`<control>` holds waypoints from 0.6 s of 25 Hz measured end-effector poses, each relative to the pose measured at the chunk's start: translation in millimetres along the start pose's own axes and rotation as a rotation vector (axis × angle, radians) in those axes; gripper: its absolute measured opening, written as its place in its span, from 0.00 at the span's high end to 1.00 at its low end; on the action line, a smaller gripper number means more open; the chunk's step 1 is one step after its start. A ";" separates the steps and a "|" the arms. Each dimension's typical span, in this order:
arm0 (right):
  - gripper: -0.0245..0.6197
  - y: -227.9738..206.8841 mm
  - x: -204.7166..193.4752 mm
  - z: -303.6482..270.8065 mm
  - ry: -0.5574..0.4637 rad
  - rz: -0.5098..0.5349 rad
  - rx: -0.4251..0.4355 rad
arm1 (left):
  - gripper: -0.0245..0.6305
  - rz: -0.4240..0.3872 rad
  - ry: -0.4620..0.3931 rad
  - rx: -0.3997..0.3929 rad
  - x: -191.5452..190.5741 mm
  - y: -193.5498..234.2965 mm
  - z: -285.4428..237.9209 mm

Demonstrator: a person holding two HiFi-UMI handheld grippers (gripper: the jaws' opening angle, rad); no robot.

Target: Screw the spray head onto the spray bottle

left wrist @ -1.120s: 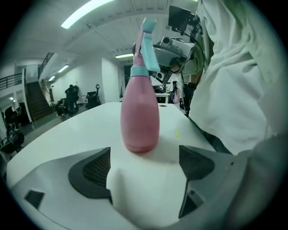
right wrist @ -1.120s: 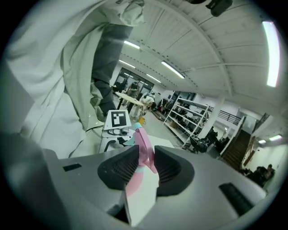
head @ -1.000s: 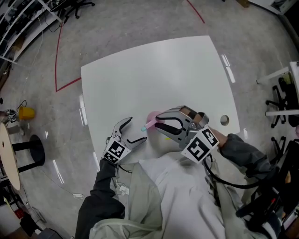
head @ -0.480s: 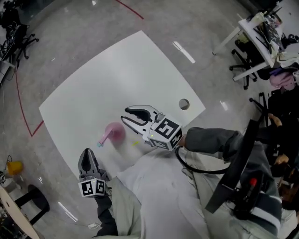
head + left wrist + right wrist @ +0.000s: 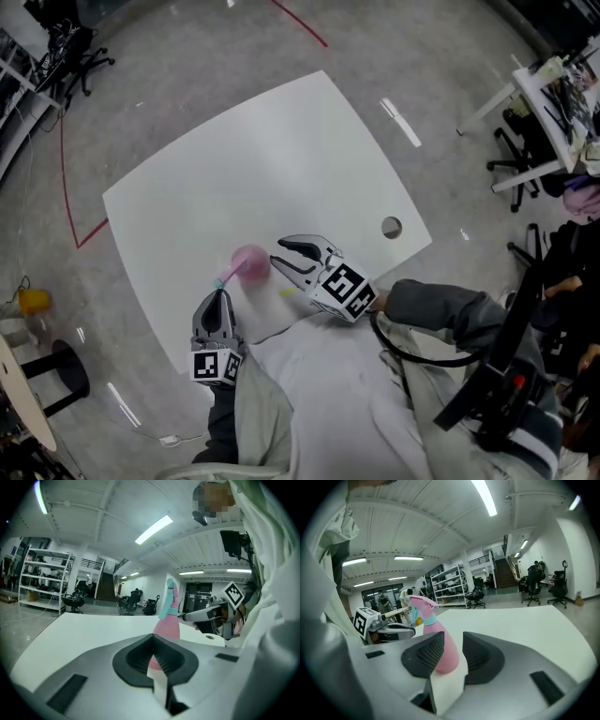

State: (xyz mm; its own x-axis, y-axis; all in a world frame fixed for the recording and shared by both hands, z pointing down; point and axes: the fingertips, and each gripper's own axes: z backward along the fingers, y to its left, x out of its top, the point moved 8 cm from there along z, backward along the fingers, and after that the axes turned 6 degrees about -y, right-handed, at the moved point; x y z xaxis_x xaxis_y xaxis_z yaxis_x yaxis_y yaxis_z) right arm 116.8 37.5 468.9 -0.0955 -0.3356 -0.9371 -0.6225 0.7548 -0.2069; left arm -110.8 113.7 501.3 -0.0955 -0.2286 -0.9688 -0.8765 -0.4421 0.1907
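a: how many bottles are on the white table (image 5: 281,141)?

b: one. a single pink spray bottle (image 5: 250,262) stands upright near the table's front edge, between the two hand-held grippers. its one spray head (image 5: 227,276) sits on the neck above a teal collar (image 5: 423,619). no view shows how tightly it is screwed on.

a: and the grippers?

b: two, one in each of the person's hands, each with one marker cube. the left hand-held gripper (image 5: 219,294) points at the bottle from the near side. its jaws have just closed together with nothing between them, and the bottle stands just beyond the tips.

a: the right one?

b: the right hand-held gripper (image 5: 278,258) lies beside the bottle with its jaws a narrow way apart. in the right gripper view the pink body shows in the gap, standing on the table just ahead of the pads and not pinched by them.

a: anything else on the table?

b: only one round hole (image 5: 391,227) near the right corner. on the floor lie a red tape line (image 5: 67,178) and one yellow object (image 5: 33,300).
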 end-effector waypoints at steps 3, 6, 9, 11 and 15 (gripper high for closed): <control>0.80 1.1 6.2 3.8 -0.023 0.006 -0.019 | 0.96 0.005 -0.008 0.001 5.9 -3.9 -1.2; 0.83 7.9 12.4 0.5 -0.033 0.028 0.014 | 0.96 -0.001 -0.013 0.005 11.7 -2.4 -2.3; 0.86 13.5 12.0 -5.0 -0.035 0.067 0.045 | 0.96 -0.017 -0.014 -0.007 8.5 -0.2 -4.3; 0.88 15.6 12.4 -5.6 -0.031 0.082 0.056 | 0.96 -0.025 -0.006 -0.019 7.3 -1.9 -4.7; 0.90 18.3 16.1 -8.6 -0.030 0.094 0.068 | 0.96 -0.033 -0.006 -0.034 10.3 -4.0 -8.3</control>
State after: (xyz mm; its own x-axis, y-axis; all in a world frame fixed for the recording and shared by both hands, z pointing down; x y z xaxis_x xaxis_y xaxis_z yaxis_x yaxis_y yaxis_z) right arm 97.2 41.0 452.4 -0.1271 -0.2459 -0.9609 -0.5575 0.8190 -0.1358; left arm -104.3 106.0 491.8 -0.0699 -0.2086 -0.9755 -0.8629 -0.4781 0.1641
